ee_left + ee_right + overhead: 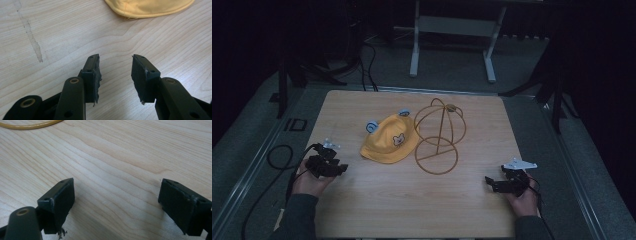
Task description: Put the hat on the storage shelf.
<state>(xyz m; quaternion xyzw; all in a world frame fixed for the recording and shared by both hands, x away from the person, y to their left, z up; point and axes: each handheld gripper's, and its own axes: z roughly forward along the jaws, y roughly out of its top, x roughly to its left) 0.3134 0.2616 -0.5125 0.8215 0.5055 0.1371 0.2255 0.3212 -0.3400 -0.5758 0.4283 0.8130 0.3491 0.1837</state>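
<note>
Your left claw stood partly spread with nothing between its jaws, low over the bare table at the left side. In the left gripper view, both pads were clear of the wood and aimed at the yellow hat, whose brim edge lay well ahead of the tips. Your right claw was spread wider, also empty, near the right edge of the table.

The yellow hat lay near the table's centre, crown up, with a small animal patch on its front and two blue-and-white ornaments at its far rim. Just beside it, on its right, stood the wire hat stand: a domed frame on a post above a ring base. The hat's brim appeared to touch the stand, though the dim high view left this uncertain. The arc of the ring base crossed the top corner of the right gripper view.

Judged from this layout, the step in hand was the approach: neither claw had reached the hat. The next move called for you to advance the left claw to the near brim and pinch the fabric; the right claw would need to take the opposite side, or steady the stand.

Both of your forearms entered from the near edge, hands gripping the claw bodies from behind, jaws pointing inward.
</note>
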